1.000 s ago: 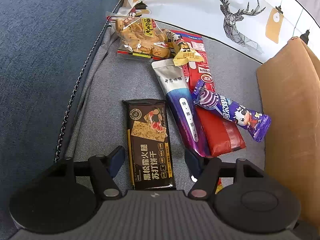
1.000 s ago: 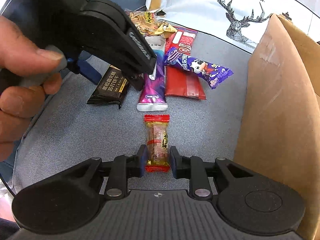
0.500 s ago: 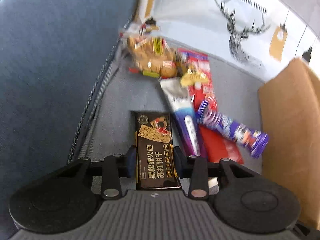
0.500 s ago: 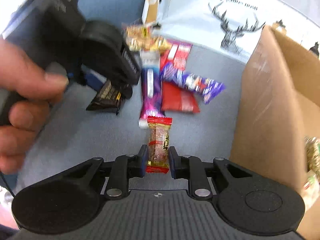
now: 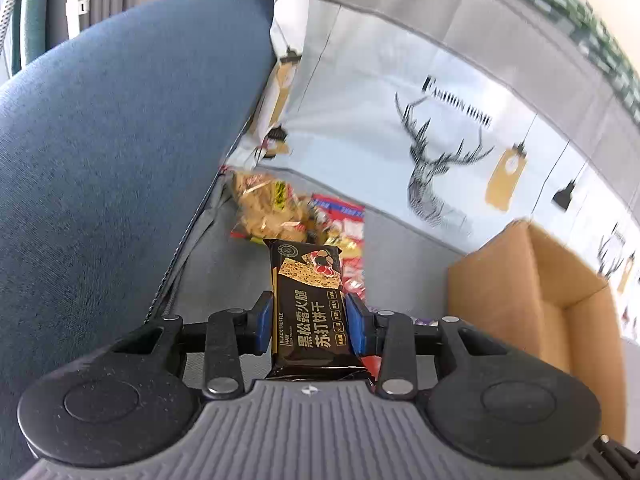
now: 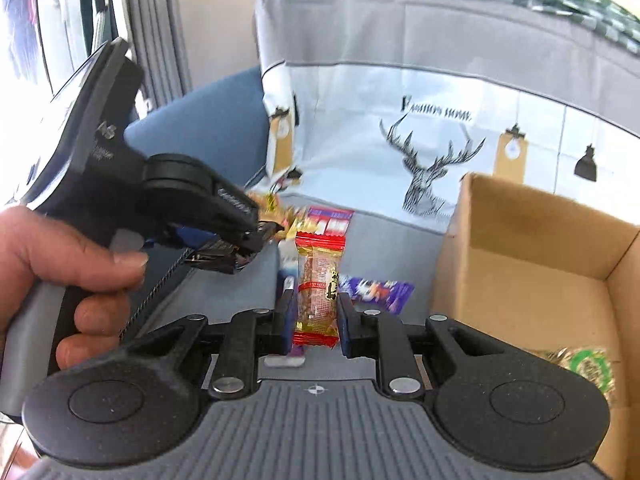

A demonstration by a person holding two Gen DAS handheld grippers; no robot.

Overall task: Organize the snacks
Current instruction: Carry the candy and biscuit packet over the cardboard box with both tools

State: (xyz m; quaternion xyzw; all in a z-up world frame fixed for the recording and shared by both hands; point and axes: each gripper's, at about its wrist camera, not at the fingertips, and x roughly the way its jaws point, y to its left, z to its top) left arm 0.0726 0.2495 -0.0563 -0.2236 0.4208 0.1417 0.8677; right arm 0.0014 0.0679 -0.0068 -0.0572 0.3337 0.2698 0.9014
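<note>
With each gripper clamped on a snack, left gripper (image 5: 310,322) on a black cracker packet (image 5: 306,300), right gripper (image 6: 313,316) on a red-ended bar (image 6: 318,288), both likely go next into the cardboard box (image 6: 532,240) to their right.

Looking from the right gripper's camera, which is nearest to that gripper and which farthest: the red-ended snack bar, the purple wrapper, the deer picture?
1. Red-ended snack bar, clamped in the right gripper.
2. Purple wrapper, on the seat just beyond, slightly right.
3. Deer picture, on the cushion at the back.
</note>
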